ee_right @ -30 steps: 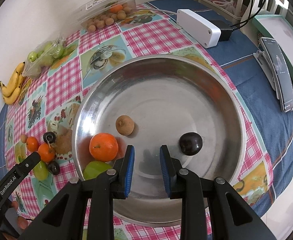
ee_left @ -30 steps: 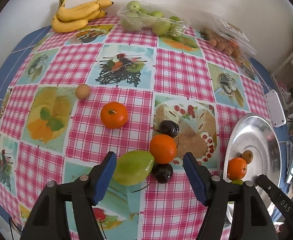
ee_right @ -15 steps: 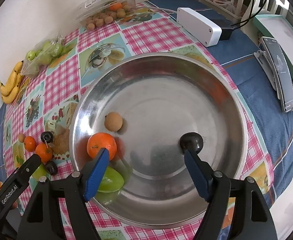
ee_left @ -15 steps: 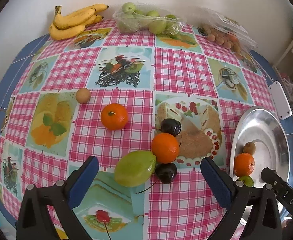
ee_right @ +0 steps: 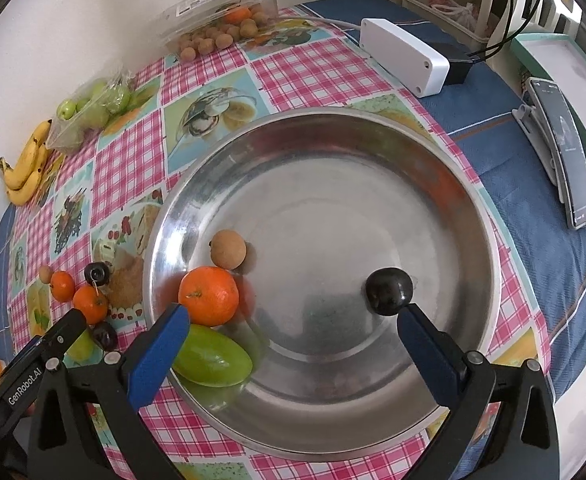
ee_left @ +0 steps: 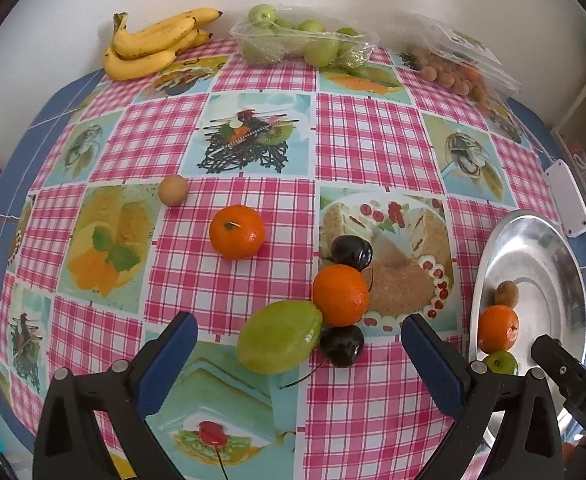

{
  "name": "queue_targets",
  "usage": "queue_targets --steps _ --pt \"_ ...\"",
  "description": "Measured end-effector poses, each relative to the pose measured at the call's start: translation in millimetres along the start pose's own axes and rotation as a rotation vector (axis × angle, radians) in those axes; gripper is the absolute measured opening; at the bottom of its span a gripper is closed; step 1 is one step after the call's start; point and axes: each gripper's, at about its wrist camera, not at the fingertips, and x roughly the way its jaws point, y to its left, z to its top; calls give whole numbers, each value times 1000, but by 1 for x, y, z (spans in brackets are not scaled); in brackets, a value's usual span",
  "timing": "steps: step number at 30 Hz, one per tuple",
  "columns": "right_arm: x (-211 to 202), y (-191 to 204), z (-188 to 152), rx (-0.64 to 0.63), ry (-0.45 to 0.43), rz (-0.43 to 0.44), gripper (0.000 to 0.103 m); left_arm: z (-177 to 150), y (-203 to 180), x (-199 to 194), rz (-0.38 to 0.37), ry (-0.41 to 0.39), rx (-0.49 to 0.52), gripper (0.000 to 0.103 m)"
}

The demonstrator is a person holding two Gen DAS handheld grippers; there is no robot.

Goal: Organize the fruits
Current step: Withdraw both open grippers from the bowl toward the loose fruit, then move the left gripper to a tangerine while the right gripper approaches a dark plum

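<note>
Left wrist view: the left gripper (ee_left: 299,354) hung with jaws wide, empty, above a green fruit (ee_left: 279,336) mid-table. Right wrist view: the right gripper (ee_right: 293,334), jaws opening and empty, hovered over the steel bowl (ee_right: 473,216) by the table's right edge, a dark plum (ee_right: 389,290) lying inside

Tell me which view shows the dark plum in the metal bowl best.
The right wrist view: the plum lies unobstructed on the bowl's floor, just beyond the right jaw. The left wrist view catches only the bowl's edge-on left part, and that plum is not visible there.
</note>
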Motion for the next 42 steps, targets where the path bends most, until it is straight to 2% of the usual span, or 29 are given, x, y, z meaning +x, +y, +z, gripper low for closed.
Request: queue_targets --steps 13,18,27,34,42 --pt "0 1 -1 -7 0 -6 103 0 -3 -3 -23 -2 32 103" --pt "-4 4 -1 -15 -15 23 103 3 2 -7 -20 -17 32 103" --pt "-16 15 -2 -25 -61 76 103 13 23 -15 -17 -46 19 103" --pt "-29 30 -1 -14 -112 108 103 21 40 -14 -25 -36 9 103" --pt "-28 60 2 -52 -95 119 103 29 61 -18 -23 -67 -33 103"
